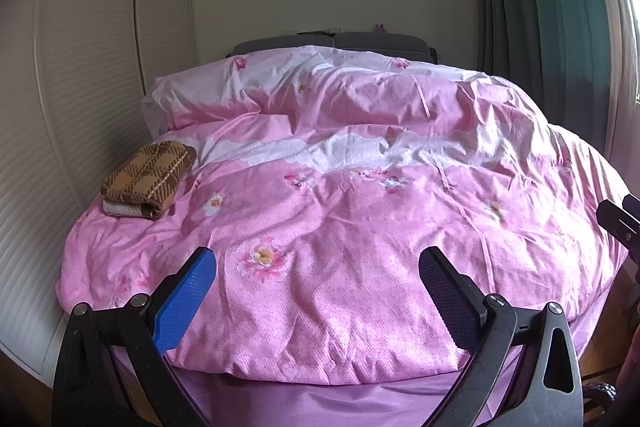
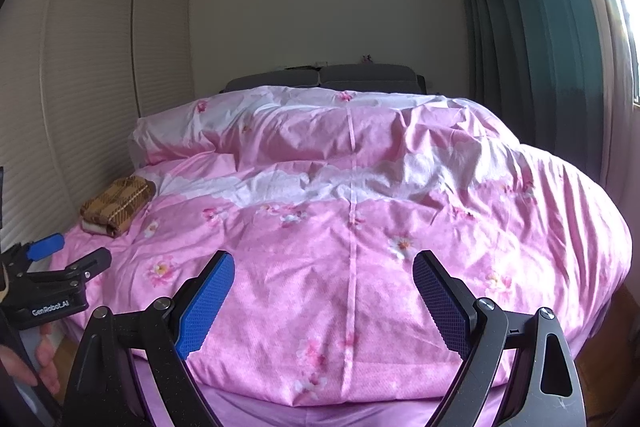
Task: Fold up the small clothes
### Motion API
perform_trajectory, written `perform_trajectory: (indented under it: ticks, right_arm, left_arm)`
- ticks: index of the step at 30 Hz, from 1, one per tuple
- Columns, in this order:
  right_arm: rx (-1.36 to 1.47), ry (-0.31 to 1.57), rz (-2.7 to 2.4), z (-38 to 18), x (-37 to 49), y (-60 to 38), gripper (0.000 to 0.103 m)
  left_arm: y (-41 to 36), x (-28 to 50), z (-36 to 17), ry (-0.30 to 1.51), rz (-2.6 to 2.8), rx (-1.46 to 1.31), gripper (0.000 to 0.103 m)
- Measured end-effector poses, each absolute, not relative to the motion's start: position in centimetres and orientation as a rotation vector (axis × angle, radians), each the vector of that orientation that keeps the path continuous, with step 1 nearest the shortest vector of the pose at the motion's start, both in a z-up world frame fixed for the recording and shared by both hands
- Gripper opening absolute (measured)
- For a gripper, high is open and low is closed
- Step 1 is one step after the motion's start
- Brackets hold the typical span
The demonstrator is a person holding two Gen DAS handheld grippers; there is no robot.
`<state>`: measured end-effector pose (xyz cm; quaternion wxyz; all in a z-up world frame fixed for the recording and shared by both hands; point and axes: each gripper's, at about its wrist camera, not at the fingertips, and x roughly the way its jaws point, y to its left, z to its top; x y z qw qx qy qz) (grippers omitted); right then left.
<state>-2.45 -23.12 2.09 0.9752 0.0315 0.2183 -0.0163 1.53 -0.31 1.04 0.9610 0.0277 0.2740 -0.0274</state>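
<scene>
Nearest, the left tool and the right tool are held spread wide above the foot of the bed, with nothing gripped in either. The quilt ahead is bare, so no garment is in hand; a fold seems finished or not yet begun. The only clothes seen are a folded brown plaid bundle at the far left, near the closet. A reach left and forward would be called for next. Little room is left at that edge; open room is offered toward the curtain.
</scene>
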Motion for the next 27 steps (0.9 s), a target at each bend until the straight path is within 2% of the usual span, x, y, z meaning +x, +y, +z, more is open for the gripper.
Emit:
perform_trajectory:
  ticks: [27]
  right_arm:
    - [0.072,0.443,-0.034,1.95,-2.37,-23.24,0.091]
  left_arm:
    - [0.0,2.05,1.07,0.575,-0.067,0.051,0.103]
